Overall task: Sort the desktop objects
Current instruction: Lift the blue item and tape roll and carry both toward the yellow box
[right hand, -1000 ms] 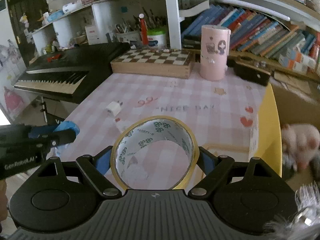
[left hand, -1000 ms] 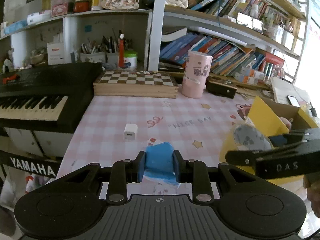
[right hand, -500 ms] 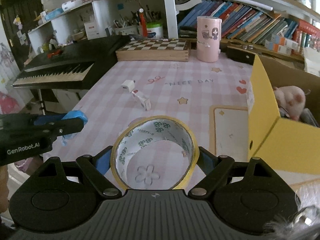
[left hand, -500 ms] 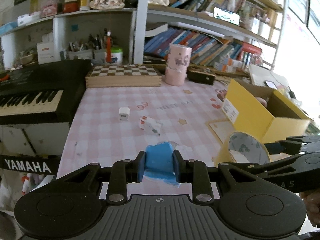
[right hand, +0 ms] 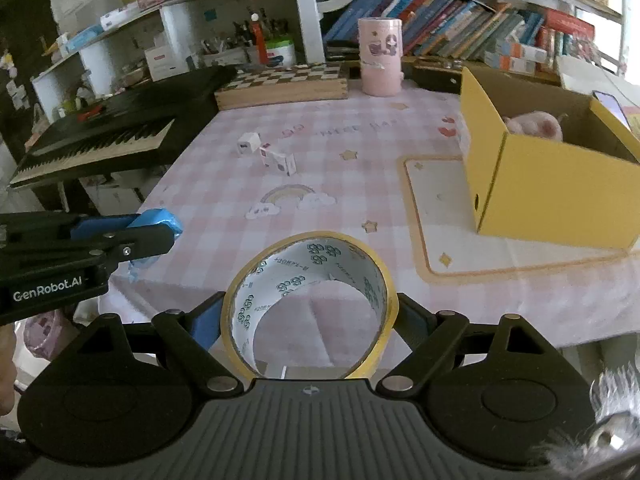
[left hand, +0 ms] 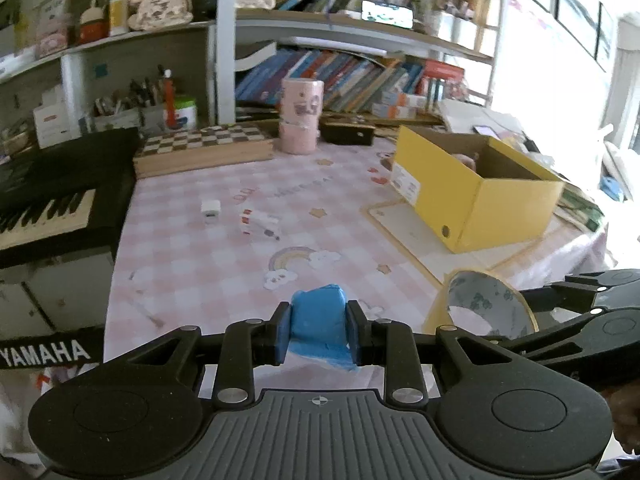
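Tape roll [right hand: 310,304] in right tongs [right hand: 308,312], bore axis pointing fwd.

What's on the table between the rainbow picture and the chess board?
Two small things: a white plug cube and a little white box lying beside it. The left wrist view shows both, past the rainbow print and before the chessboard.

Charger [left hand: 210,209] left of small box [left hand: 259,224] (touching? unclear) — carton [left hand: 476,200] right.

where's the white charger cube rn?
The white charger cube lies on the pink checked tablecloth, left of centre in both wrist views, beside the small white carton and in front of the chessboard box.
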Available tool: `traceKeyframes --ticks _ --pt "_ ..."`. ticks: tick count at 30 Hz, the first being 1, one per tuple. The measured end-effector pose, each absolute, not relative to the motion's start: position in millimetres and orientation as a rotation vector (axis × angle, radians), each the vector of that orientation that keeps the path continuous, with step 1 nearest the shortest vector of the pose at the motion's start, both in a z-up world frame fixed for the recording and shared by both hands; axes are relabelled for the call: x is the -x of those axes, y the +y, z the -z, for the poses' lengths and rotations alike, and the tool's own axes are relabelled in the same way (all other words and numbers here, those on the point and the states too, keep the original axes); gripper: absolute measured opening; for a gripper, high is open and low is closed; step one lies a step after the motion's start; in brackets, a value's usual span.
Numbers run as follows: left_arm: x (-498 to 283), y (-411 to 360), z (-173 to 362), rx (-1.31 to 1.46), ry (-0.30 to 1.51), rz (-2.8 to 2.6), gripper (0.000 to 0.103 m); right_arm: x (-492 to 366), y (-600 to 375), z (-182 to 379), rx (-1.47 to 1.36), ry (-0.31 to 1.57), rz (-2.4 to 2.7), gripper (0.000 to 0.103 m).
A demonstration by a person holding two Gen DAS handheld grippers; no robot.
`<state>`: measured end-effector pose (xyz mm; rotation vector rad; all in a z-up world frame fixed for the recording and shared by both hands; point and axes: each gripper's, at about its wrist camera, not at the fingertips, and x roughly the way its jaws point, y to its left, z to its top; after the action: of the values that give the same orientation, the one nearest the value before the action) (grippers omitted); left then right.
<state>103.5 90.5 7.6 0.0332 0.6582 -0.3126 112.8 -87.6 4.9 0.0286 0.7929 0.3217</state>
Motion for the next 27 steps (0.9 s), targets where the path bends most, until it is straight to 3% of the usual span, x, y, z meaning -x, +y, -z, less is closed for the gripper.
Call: traceKeyframes --ticks 27 --pt "-98 27 -4 -0.111 0.649 0.604 0.027 -51 -148 -3 -0.153 0.796 -0.039 0.085"
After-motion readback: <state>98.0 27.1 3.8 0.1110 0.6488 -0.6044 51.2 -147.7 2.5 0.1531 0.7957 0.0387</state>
